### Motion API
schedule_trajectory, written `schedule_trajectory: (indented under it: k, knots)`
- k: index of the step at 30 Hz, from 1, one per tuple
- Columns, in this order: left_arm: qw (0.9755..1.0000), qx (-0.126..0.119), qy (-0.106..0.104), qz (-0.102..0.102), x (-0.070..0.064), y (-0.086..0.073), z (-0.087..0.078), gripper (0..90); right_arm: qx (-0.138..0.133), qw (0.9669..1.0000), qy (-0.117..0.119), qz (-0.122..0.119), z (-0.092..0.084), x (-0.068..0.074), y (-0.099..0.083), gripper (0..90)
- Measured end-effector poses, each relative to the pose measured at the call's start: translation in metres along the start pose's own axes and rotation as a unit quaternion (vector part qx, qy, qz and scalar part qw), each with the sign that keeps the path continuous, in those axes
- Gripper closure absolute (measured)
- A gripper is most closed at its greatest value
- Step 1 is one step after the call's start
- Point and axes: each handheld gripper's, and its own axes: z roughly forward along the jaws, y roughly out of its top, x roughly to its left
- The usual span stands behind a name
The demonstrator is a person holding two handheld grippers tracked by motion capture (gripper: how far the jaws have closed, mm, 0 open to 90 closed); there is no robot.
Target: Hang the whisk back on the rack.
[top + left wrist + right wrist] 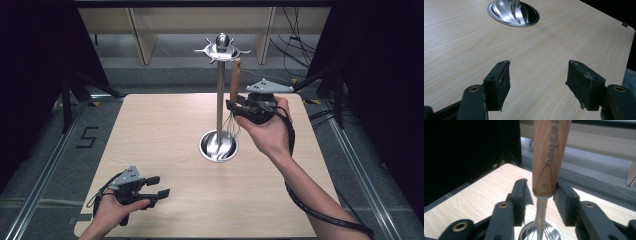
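A whisk with a wooden handle (235, 80) hangs upright from the top ring of a steel utensil stand (219, 100), its wires (231, 127) just above the stand's round base (218, 146). My right gripper (234, 106) reaches in from the right at the handle's lower end. In the right gripper view the handle (549, 157) stands between the jaws of my right gripper (540, 197). A gap shows at the left pad; the right pad lies at the handle's edge. My left gripper (159, 186) rests open near the table's front left, nothing between its pads (537, 82).
The light wooden table (165, 130) carries the stand at its middle, and the stand's base (499, 12) shows ahead in the left gripper view. A cable trails from my right hand over the table's right front. Dark curtains and rails flank the table.
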Motion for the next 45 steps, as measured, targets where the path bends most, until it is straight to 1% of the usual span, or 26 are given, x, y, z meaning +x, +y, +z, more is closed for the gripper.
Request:
schedule_trajectory:
  k: [1, 2, 3, 4, 5, 9, 11, 12, 14, 16, 17, 18, 19, 20, 22, 23, 27, 29, 30, 31, 37, 38, 39, 40, 41, 45]
  knots:
    - [1.0000, 0.001, 0.000, 0.000, 0.000, 0.000, 0.000, 34.2, -0.001, 1.0000, 0.003, -0.002, 0.000, -0.001, 0.000, 59.6]
    - [1.0000, 0.001, 0.000, 0.000, 0.000, 0.000, 0.000, 34.2, 0.004, 0.9999, 0.007, 0.011, -0.002, 0.000, -0.001, 58.2]
    - [1.0000, 0.001, 0.000, 0.000, 0.000, 0.000, 0.000, 34.2, -0.004, 0.9999, 0.007, -0.008, -0.002, -0.003, -0.002, 56.8]
    - [1.0000, 0.001, 0.000, 0.000, 0.000, 0.000, 0.000, 34.2, -0.006, 0.9999, 0.009, -0.004, -0.003, -0.003, -0.003, 55.1]
    - [1.0000, 0.003, 0.001, 0.002, 0.000, 0.000, 0.000, 34.2, -0.011, 0.9998, 0.007, -0.015, -0.003, -0.004, -0.004, 53.7]
    - [1.0000, 0.003, 0.002, 0.002, 0.000, 0.000, 0.000, 34.2, -0.026, 0.9995, 0.006, -0.018, -0.012, -0.005, -0.005, 47.5]
    - [1.0000, 0.004, 0.002, 0.002, 0.001, -0.001, 0.000, 34.2, -0.038, 0.9988, 0.003, -0.029, -0.016, -0.008, -0.005, 45.5]
    - [1.0000, 0.004, 0.002, 0.002, 0.000, -0.001, 0.000, 34.2, -0.035, 0.9991, 0.001, -0.022, -0.020, -0.008, -0.005, 44.8]
    - [1.0000, 0.004, 0.002, 0.002, 0.000, -0.001, 0.000, 34.2, -0.038, 0.9987, 0.003, -0.033, -0.024, -0.011, -0.007, 43.5]
    - [1.0000, 0.004, 0.003, 0.001, 0.000, -0.001, 0.001, 34.2, -0.039, 0.9983, -0.004, -0.043, -0.029, -0.015, -0.008, 42.4]
    - [1.0000, 0.004, 0.003, 0.001, 0.000, -0.001, 0.001, 34.1, -0.038, 0.9986, -0.004, -0.037, -0.032, -0.016, -0.010, 41.4]
    - [1.0000, 0.004, 0.003, 0.000, 0.000, -0.001, 0.001, 34.1, -0.039, 0.9981, -0.007, -0.046, -0.037, -0.021, -0.013, 40.7]
    - [1.0000, 0.005, 0.004, 0.000, 0.000, -0.001, 0.001, 34.1, -0.039, 0.9981, -0.007, -0.046, -0.037, -0.021, -0.013, 40.7]
    - [1.0000, 0.007, 0.003, 0.000, 0.001, -0.001, 0.001, 34.2, -0.040, 0.9984, -0.006, -0.039, -0.039, -0.022, -0.015, 39.9]
    - [1.0000, 0.004, 0.003, -0.004, 0.000, -0.002, 0.002, 34.1, -0.038, 0.9978, -0.019, -0.052, -0.045, -0.027, -0.020, 39.7]
    - [1.0000, 0.007, 0.004, 0.000, 0.001, -0.002, 0.001, 34.1, -0.038, 0.9982, -0.009, -0.045, -0.046, -0.029, -0.022, 39.6]
    - [1.0000, 0.004, 0.007, -0.001, 0.001, -0.002, 0.002, 34.1, -0.027, 0.9987, -0.018, -0.038, -0.058, -0.035, -0.033, 39.6]
    - [0.9999, 0.006, 0.010, -0.010, 0.000, -0.003, 0.002, 34.1, -0.024, 0.9986, -0.021, -0.042, -0.063, -0.040, -0.040, 39.7]
    - [1.0000, 0.005, 0.007, 0.001, 0.001, -0.003, 0.003, 34.1, -0.025, 0.9987, -0.025, -0.035, -0.065, -0.040, -0.043, 39.9]
    - [1.0000, 0.006, 0.007, 0.000, 0.001, -0.003, 0.003, 34.1, -0.020, 0.9985, -0.026, -0.045, -0.068, -0.043, -0.046, 40.0]
    - [0.9999, 0.008, 0.007, -0.003, 0.001, -0.003, 0.003, 34.1, -0.004, 0.9988, -0.039, -0.028, -0.079, -0.052, -0.065, 40.0]
    - [0.9999, 0.008, 0.007, -0.003, 0.001, -0.003, 0.003, 34.1, -0.009, 0.9984, -0.041, -0.038, -0.080, -0.056, -0.069, 40.0]
    - [0.9998, 0.011, 0.010, -0.011, 0.001, -0.003, 0.003, 34.1, -0.003, 0.9987, -0.043, -0.026, -0.082, -0.055, -0.071, 39.9]
    - [0.9998, 0.012, 0.012, -0.011, 0.001, -0.004, 0.003, 34.1, -0.005, 0.9986, -0.048, -0.023, -0.082, -0.057, -0.075, 39.9]
    - [0.9998, 0.012, 0.011, -0.011, 0.001, -0.004, 0.003, 34.1, 0.006, 0.9986, -0.047, -0.022, -0.084, -0.060, -0.078, 39.9]
    - [0.9998, 0.011, 0.010, -0.012, 0.001, -0.004, 0.003, 34.0, 0.017, 0.9981, -0.057, -0.013, -0.086, -0.068, -0.092, 39.9]
